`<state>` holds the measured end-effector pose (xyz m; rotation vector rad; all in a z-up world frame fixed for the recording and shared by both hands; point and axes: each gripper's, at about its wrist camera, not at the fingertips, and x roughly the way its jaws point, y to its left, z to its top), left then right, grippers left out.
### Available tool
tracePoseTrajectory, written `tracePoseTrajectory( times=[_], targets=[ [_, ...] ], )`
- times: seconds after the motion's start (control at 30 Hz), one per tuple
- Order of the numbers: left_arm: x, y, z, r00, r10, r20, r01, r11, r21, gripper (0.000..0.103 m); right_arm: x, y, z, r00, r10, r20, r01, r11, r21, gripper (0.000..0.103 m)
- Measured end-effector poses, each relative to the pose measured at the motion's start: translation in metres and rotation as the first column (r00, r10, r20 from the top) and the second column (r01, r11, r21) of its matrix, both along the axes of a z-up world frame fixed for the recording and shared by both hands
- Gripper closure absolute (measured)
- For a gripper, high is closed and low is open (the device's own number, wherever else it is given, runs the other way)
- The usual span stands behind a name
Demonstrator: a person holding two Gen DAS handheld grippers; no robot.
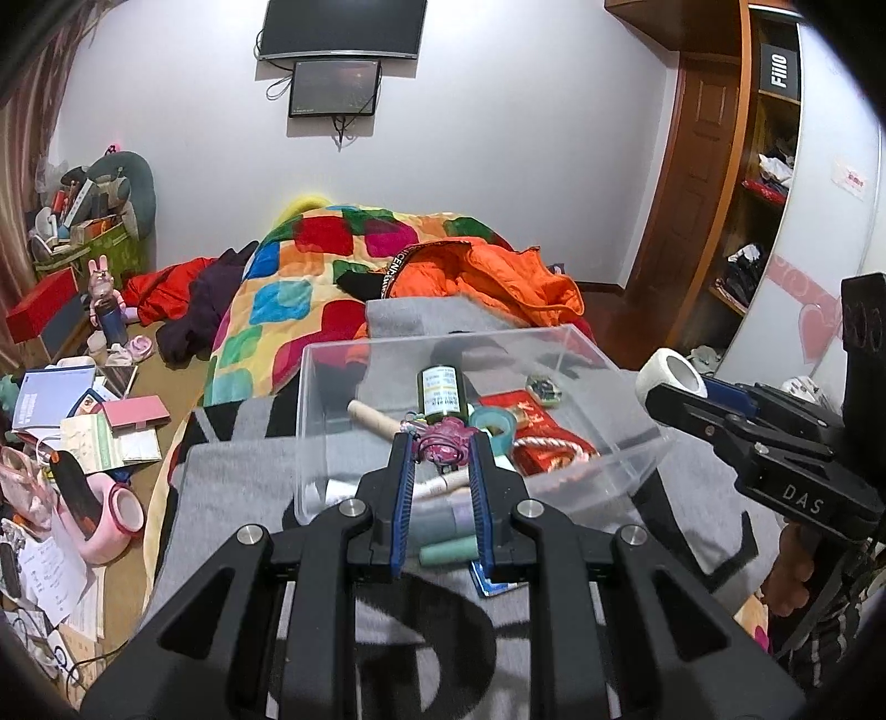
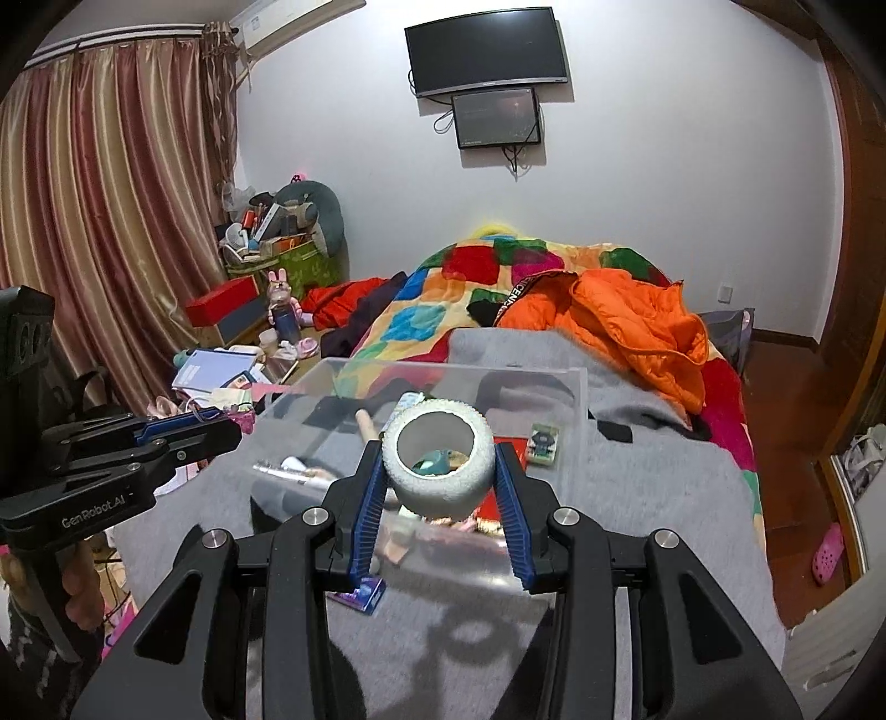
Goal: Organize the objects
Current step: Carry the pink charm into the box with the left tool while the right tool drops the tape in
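your left gripper (image 1: 442, 447) has its blue pads pressed on a small pink ornament (image 1: 441, 447), held up over the near edge of the clear plastic bin (image 1: 332, 421). your right gripper (image 2: 440, 471) is clamped on a white tape roll (image 2: 439, 462), one pad on each side, its hollow facing the camera, also raised over the bin, which sits on the grey blanket (image 2: 664, 498) on the bed.

only the left wrist view shows what lies in the bin plainly: one dark green bottle (image 1: 441, 390) lying on its side, one beige tube (image 1: 374, 420), one teal tape roll (image 1: 494, 425), one red packet (image 1: 531, 429) with a twisted white cord (image 1: 545, 443) across it, and one small green gadget (image 1: 544, 387) near the far wall. it also shows your right gripper from the side with the white roll at its tip, and an open wardrobe (image 1: 758, 183) on the right.

only the right wrist view shows the striped curtains (image 2: 111, 221), a pink shoe (image 2: 828, 551) on the floor at right, and your left gripper from the side, though the ornament is barely visible there.

both views share two wall screens, one large (image 2: 487, 50) above one small (image 2: 495, 119), one orange jacket (image 2: 626, 327) and one patchwork quilt (image 2: 443, 299).
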<state>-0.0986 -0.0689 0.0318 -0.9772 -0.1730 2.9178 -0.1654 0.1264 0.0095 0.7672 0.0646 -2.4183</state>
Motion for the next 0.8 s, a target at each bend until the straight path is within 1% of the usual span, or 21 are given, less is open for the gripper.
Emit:
tracePoseTrajectory(
  times=[0.17,0.5,0.63,0.8],
  targets=[
    [-0.016,-0.003,-0.004,1.0,0.011,0.014,-0.011,1.0,-0.001,0.084,-0.014,-0.005,-0.008,1.0,-0.005,0.019,0.005,1.0,0.015,0.068],
    [-0.052,-0.009,-0.039,0.994,0.022,0.104,-0.023,1.0,0.006,0.084,-0.043,-0.019,-0.043,0.993,-0.018,0.115,0.013,0.999,0.045,0.068],
    [-0.061,-0.009,-0.05,0.992,0.016,0.126,-0.017,1.0,0.008,0.084,-0.048,-0.023,-0.048,0.992,-0.015,0.126,0.009,0.999,0.047,0.068],
    [-0.065,-0.007,-0.056,0.991,0.016,0.134,-0.016,1.0,-0.002,0.084,-0.05,-0.026,-0.049,0.993,-0.016,0.117,0.009,0.998,0.064,0.067]
  ],
)
